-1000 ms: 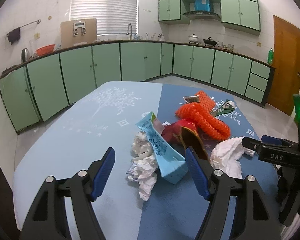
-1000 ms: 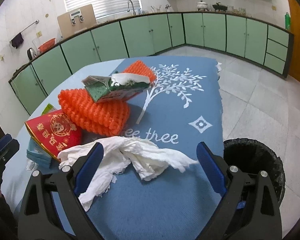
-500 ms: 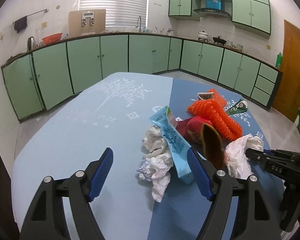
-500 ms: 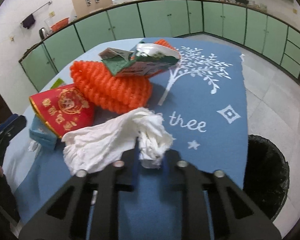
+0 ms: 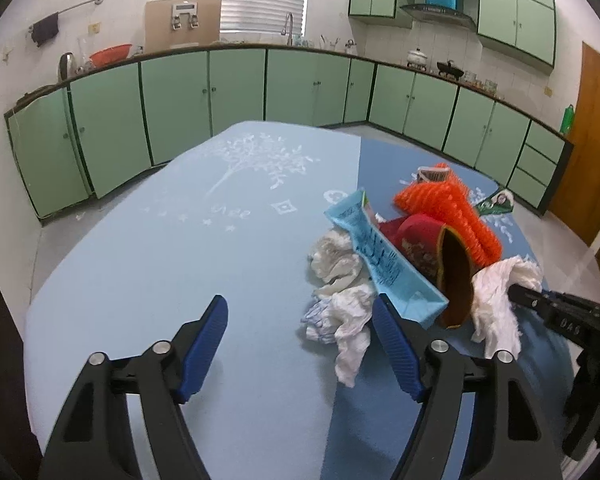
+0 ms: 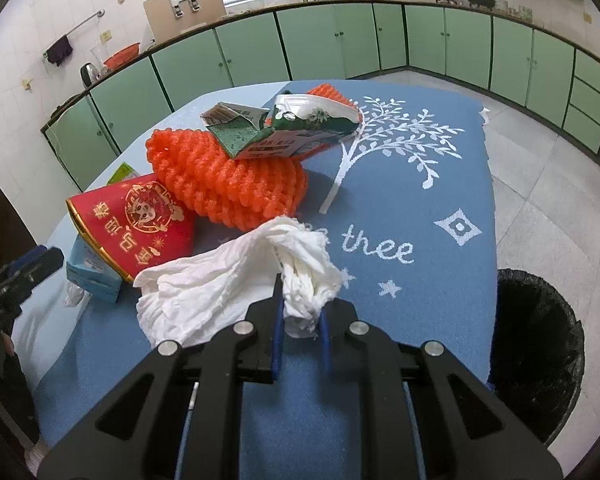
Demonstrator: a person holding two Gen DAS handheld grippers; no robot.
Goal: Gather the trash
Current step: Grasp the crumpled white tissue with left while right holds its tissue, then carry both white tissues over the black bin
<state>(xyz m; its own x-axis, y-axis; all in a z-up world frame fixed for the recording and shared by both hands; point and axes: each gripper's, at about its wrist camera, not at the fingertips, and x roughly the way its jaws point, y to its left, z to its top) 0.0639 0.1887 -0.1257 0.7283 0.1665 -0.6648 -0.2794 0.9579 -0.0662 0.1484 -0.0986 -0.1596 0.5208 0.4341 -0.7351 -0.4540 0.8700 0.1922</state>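
Right gripper (image 6: pixel 300 326) clamped on crumpled white tissue (image 6: pixel 236 284), near right edge of blue-clothed table (image 6: pixel 420 216). Black-lined round trash bin (image 6: pixel 540 356) on floor just past that edge. Left gripper (image 5: pixel 300 344) spread wide, holding nothing, over bare light-blue cloth. Orange foam net (image 6: pixel 228 180), red gold-printed paper bag (image 6: pixel 136 220), green snack wrapper (image 6: pixel 296 128), light-blue carton (image 5: pixel 384 264) piled mid-table. Left half of table bare.

Two close tabletop views, shared trash pile (image 5: pixel 404 256)
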